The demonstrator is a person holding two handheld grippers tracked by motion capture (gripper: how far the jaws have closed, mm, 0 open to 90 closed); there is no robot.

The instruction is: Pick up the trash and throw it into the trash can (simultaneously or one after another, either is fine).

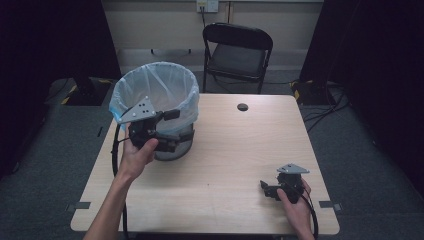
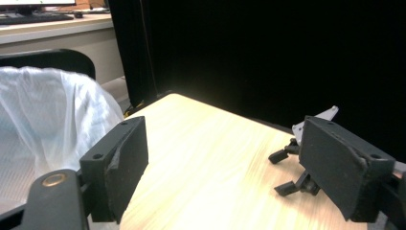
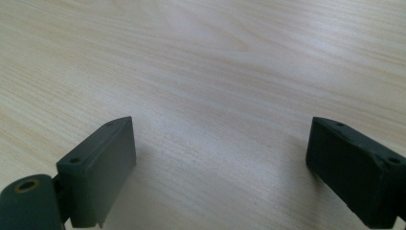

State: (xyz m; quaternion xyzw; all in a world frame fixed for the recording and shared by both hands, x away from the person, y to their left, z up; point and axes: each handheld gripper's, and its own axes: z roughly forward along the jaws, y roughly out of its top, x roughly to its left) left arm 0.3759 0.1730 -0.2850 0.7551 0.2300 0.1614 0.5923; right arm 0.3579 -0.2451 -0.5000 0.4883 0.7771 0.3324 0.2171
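Holding nothing, the left gripper (image 1: 167,131) hovers with jaws spread wide just beside the lined bin (image 1: 155,95) at the table's (image 1: 225,150) far left, apparently ready to work on its liner. The right gripper (image 1: 270,191), equally wide and empty, rests low near the front right.

Bin (image 1: 160,95) — lower front wall hidden behind the left gripper (image 1: 167,131); its interior perhaps empty, unreadable through the liner. Beyond the bin, the chair (image 1: 237,50) legs partly masked by the table (image 1: 225,150).
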